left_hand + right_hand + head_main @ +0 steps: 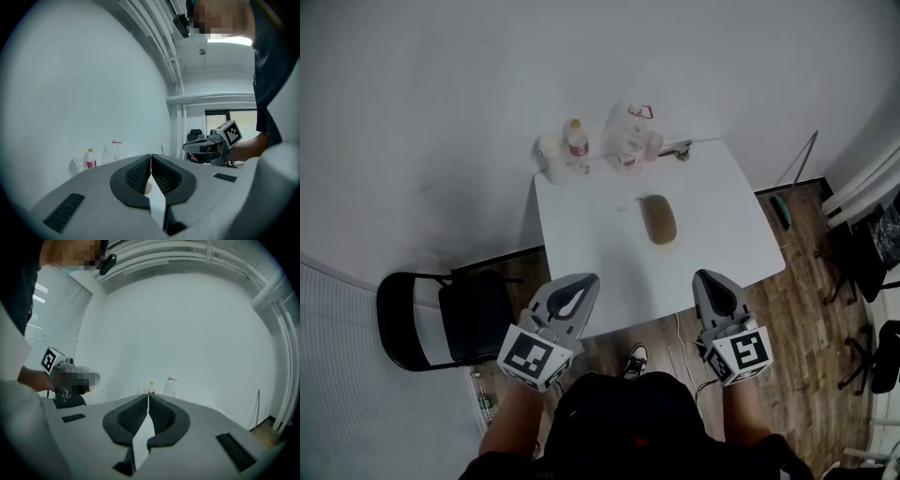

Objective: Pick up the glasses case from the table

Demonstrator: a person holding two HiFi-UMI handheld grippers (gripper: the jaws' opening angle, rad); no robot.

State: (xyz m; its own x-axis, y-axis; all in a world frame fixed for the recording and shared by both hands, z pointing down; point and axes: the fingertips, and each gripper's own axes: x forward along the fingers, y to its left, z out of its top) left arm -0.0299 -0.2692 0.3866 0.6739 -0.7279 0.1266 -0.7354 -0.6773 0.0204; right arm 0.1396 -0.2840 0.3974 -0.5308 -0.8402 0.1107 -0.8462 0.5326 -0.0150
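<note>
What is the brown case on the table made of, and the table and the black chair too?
The glasses case looks like dull brown fabric or leather-like cover, with no shine; too small to be sure. The table top seems smooth white laminate or painted board, flat and evenly coloured. The chair looks like a black padded seat on a thin dark frame, probably metal.

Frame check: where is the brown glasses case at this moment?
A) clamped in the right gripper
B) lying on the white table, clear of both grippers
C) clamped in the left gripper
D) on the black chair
B: in the head view the glasses case lies on the white table, with the left gripper and right gripper both shut, empty and short of it.
</note>
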